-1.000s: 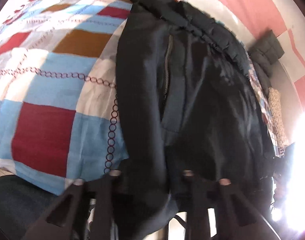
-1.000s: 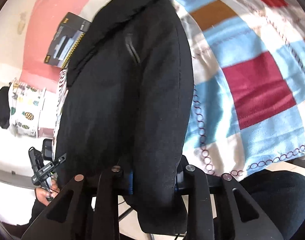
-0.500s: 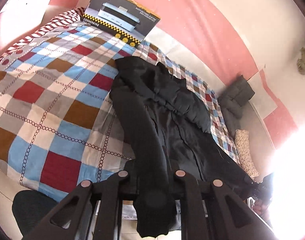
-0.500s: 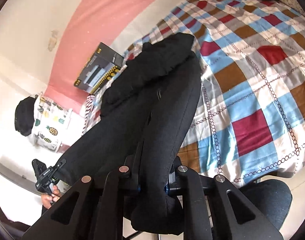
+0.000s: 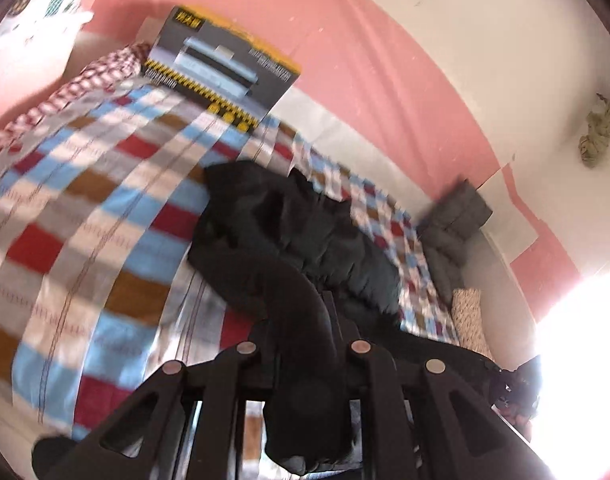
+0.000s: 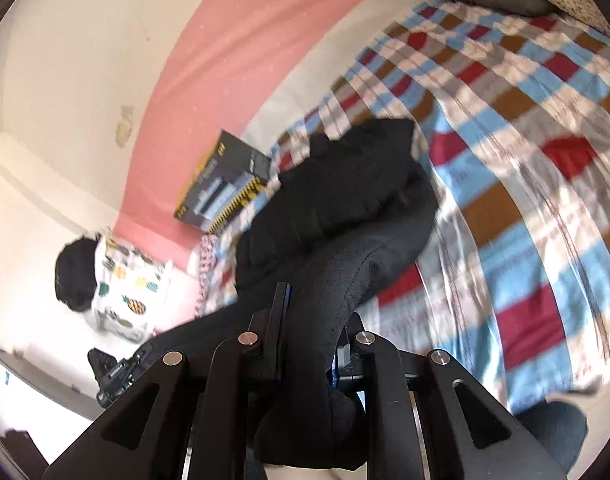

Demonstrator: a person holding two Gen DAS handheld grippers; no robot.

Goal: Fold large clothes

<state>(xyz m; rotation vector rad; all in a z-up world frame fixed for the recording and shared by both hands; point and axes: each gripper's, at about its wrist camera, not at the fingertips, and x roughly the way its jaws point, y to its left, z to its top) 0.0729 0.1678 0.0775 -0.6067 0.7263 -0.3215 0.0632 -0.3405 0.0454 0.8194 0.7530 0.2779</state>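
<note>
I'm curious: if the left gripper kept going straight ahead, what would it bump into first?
Probably the black jacket it already holds; the left gripper points along it toward the checkered bedspread, though depth is unclear.

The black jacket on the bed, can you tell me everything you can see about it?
The black jacket is big and dark, and looks like soft, slightly puffy cloth with a quilted part. Its far end lies bunched on the checked bedspread. The near end is lifted off the bed: the left claw and the right claw each pinch a fold, and the loose edge hangs below them.
</note>
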